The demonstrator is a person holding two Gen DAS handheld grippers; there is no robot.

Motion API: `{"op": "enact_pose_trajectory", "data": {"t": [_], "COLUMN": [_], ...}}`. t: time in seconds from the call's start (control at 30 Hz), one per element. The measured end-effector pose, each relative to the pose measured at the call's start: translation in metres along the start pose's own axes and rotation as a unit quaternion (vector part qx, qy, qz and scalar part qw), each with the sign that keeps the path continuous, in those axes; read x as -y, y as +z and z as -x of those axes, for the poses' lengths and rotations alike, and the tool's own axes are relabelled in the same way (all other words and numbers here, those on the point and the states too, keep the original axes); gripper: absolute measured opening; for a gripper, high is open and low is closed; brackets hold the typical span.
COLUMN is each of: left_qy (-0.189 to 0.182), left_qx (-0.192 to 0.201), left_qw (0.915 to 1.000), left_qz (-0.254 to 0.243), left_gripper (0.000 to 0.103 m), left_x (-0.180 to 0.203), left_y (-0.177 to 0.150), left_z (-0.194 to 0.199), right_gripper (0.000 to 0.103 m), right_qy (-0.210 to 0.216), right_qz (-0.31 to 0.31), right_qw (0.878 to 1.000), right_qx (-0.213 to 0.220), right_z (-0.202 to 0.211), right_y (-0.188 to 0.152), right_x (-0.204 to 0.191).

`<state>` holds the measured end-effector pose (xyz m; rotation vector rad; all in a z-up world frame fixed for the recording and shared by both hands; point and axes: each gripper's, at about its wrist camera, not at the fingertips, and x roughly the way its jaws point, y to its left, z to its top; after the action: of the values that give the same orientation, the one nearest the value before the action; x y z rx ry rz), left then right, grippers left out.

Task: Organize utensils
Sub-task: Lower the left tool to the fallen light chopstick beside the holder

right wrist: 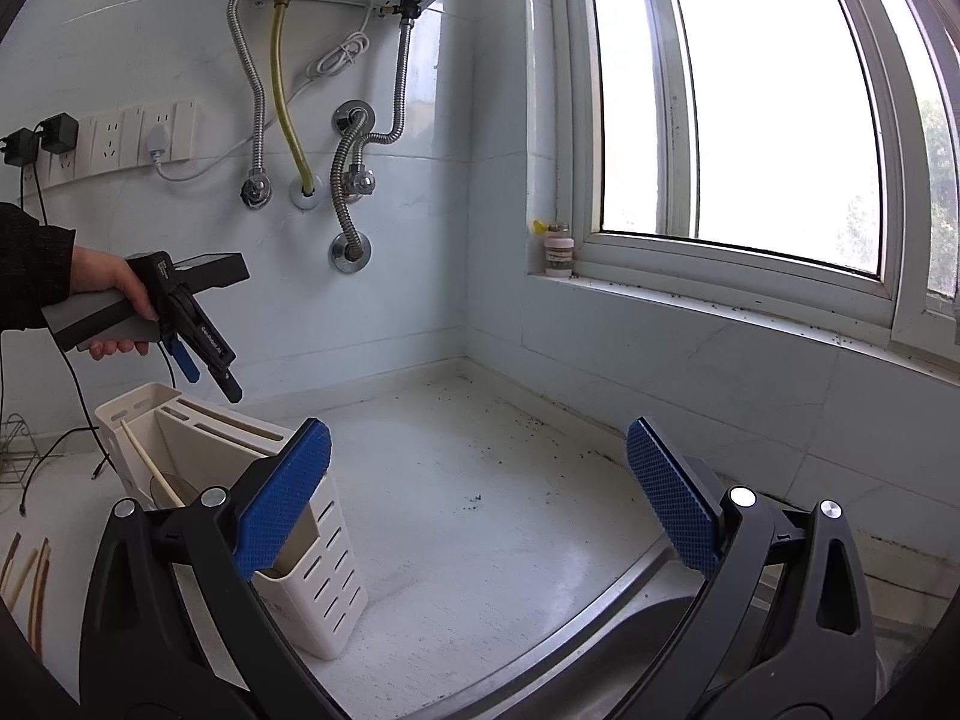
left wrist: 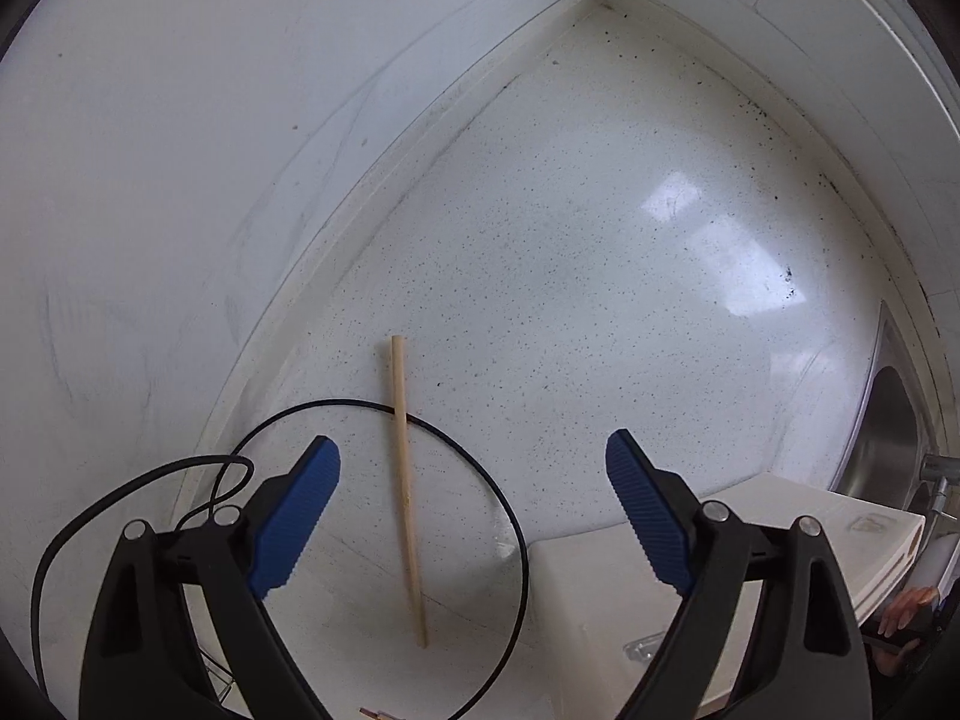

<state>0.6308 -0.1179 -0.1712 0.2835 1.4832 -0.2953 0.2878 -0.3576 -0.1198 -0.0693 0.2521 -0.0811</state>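
Observation:
My left gripper [left wrist: 474, 456] is open and empty, pointing down at a speckled white counter [left wrist: 600, 240]. Below it one wooden chopstick [left wrist: 408, 492] leans across a black round rim [left wrist: 516, 516], apparently that of a clear container. A white slotted utensil holder [left wrist: 720, 546] stands just right of it. In the right wrist view a hand holds the left gripper [right wrist: 213, 387] above the holder [right wrist: 312, 570], where the chopstick [right wrist: 150, 462] shows at its left side. My right gripper [right wrist: 477, 450] is open and empty, nearer than the holder. Several more chopsticks [right wrist: 30, 576] lie at lower left.
A steel sink [right wrist: 600, 630] lies under my right gripper, and its edge [left wrist: 888, 438] shows at the right. Tiled walls meet in a corner behind the counter. A window [right wrist: 750, 120], a small jar [right wrist: 558, 252], heater hoses [right wrist: 354, 192] and a socket strip [right wrist: 120, 138] line the walls.

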Motion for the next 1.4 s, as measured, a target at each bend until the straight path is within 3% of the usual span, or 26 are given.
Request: {"op": "enact_pose_trajectory", "data": {"t": [0.27, 0.43, 0.93, 1.03, 1.3, 1.4], "left_qy": [-0.008, -0.031, 0.006, 0.007, 0.016, 0.014], "left_qx": [-0.058, -0.084, -0.094, -0.1, -0.102, -0.105], "left_qw": [0.9982, 0.9955, 0.9953, 0.9948, 0.9946, 0.9942], "left_qz": [0.017, 0.032, 0.022, 0.02, 0.013, 0.018], "left_gripper": [0.087, 0.077, 0.067, 0.06, 0.059, 0.044], "left_x": [-0.011, -0.022, -0.031, -0.038, -0.033, -0.033], "left_y": [0.018, 0.025, 0.028, 0.031, 0.032, 0.032], "left_z": [-0.036, -0.055, -0.089, -0.1, -0.113, -0.115], "right_gripper": [0.094, 0.094, 0.094, 0.094, 0.094, 0.094], "right_qy": [-0.016, -0.021, -0.034, -0.034, -0.038, -0.037], "right_qz": [-0.008, -0.005, -0.002, -0.002, 0.0, 0.0], "right_qw": [1.0, 1.0, 0.999, 0.999, 0.998, 0.998], "right_qx": [-0.012, -0.021, -0.038, -0.039, -0.045, -0.047], "right_z": [-0.004, -0.008, -0.025, -0.026, -0.029, -0.03], "right_y": [-0.007, -0.011, -0.016, -0.016, -0.017, -0.018], "right_x": [0.006, 0.01, 0.017, 0.017, 0.019, 0.019]}}
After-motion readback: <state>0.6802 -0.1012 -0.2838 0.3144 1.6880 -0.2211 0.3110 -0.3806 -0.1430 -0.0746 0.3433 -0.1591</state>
